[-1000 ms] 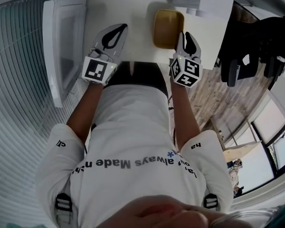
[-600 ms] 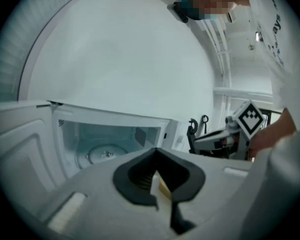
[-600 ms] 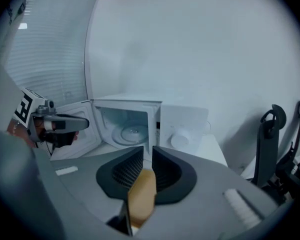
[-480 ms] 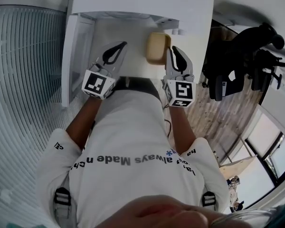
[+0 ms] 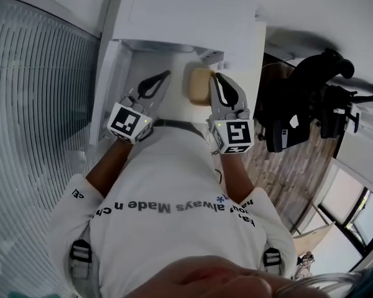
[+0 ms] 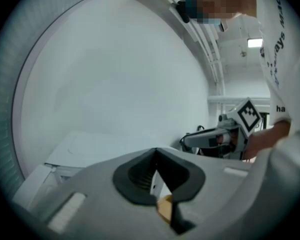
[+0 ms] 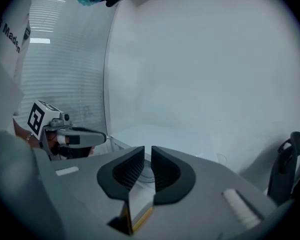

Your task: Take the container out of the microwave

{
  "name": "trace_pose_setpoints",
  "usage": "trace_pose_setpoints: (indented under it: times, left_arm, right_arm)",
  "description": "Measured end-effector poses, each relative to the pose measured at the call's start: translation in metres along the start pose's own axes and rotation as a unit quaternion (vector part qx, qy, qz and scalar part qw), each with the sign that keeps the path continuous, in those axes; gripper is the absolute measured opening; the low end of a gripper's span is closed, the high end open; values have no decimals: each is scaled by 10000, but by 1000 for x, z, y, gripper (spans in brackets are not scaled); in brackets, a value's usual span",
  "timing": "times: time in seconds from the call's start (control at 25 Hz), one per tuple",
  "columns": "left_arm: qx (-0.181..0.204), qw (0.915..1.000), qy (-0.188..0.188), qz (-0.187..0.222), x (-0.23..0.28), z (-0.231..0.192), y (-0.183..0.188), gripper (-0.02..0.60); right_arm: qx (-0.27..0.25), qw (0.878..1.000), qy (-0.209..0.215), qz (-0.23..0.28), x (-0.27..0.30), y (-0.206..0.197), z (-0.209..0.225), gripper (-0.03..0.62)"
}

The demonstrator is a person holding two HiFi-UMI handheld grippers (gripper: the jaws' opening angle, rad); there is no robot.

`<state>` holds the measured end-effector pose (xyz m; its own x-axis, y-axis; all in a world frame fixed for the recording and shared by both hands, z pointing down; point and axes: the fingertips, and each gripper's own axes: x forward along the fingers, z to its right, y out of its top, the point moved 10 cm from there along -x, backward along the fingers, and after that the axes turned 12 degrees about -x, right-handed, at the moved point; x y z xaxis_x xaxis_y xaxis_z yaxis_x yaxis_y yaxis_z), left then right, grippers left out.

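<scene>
Left tool (image 6: 156,154): tips closed together, empty.
Right tool (image 7: 148,154): jaws just closing, now a narrow slit, nothing between.
Container (image 5: 199,87): on desk (image 5: 174,98) before microwave (image 5: 186,11).

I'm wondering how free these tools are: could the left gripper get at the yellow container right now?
Probably yes. The yellow container lies in the open on the white surface, and nothing stands between it and the left gripper, though its jaws are shut.
</scene>
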<state>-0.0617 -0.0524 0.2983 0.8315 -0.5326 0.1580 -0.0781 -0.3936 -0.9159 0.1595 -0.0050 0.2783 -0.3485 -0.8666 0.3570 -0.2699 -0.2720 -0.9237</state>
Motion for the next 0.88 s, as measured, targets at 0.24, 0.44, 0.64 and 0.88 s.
trace_pose_setpoints:
  times: [0.24,0.44,0.64,0.88]
  left_arm:
    - [-9,9998,-139,167,-2,13,27,3]
    - [21,9995,-231,236,-8,22,43,3]
    - [29,9991,-270,311,-11,28,59,3]
    - [44,9988,-294,386,-13,33,65,3]
  right_arm:
    - [-60,9993,197,319,-6,32,-1,41]
    - [-199,9978,392,505,-16,57,-8,41]
    - [-348,9957,493,696,-23,77,-15,43]
    - [-335,9940,545,886,-24,91,-22,41]
